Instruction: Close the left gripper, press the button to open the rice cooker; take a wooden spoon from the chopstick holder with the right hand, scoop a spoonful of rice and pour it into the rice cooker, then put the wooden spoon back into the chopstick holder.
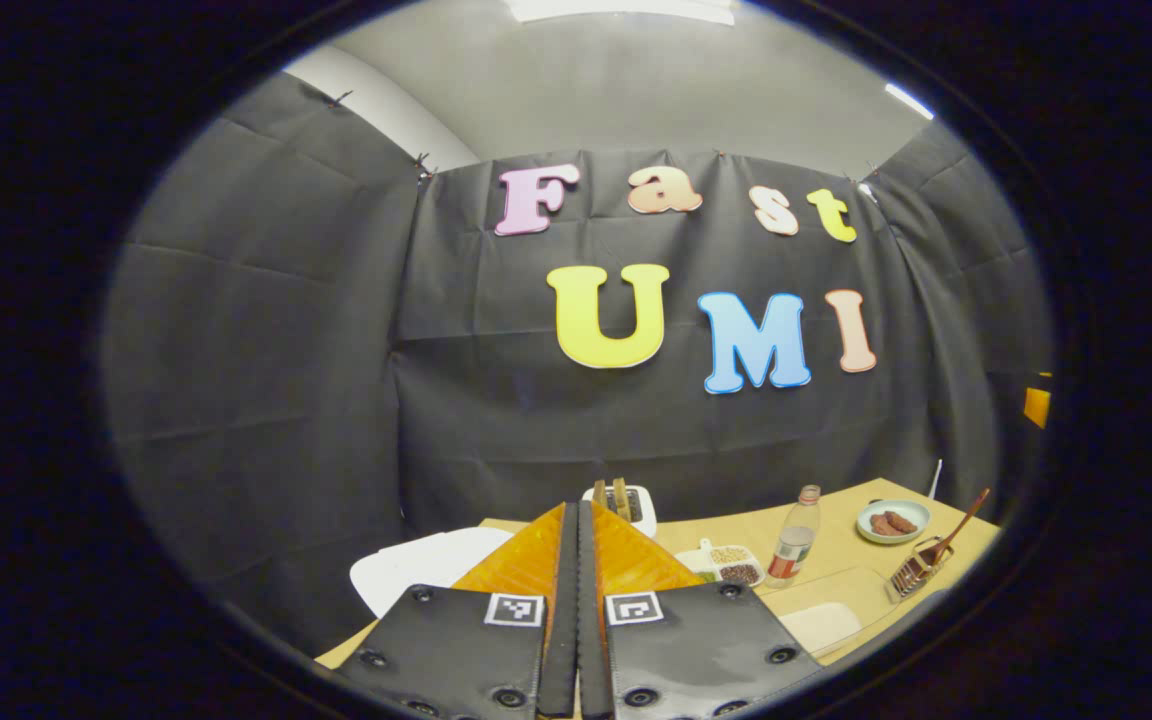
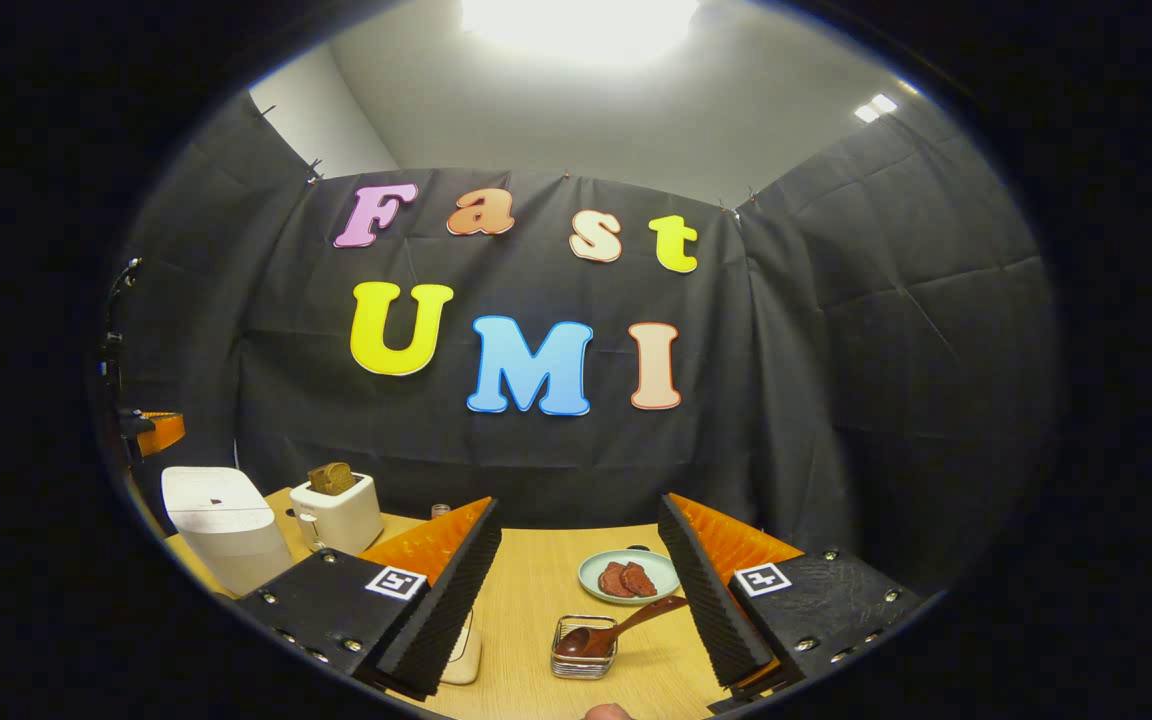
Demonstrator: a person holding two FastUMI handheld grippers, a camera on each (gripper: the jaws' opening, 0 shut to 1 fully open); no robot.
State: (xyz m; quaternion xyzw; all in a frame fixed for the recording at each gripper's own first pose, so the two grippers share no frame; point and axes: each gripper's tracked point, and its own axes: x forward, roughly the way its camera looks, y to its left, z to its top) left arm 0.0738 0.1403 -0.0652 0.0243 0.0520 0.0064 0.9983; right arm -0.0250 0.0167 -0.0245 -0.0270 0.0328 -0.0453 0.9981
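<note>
My left gripper is pressed together above the cooker; right gripper spread, spoon in holder.

white rice cooker, brown wooden spoon

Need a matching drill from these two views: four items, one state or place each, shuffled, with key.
Items:
1. left tongs
2. right tongs
3. wooden spoon
4. rice cooker

States:
A. wide open
B. lid down
C. closed, nothing between the fingers
D. leaning in the wire chopstick holder

Pairs: 1-C, 2-A, 3-D, 4-B
</note>
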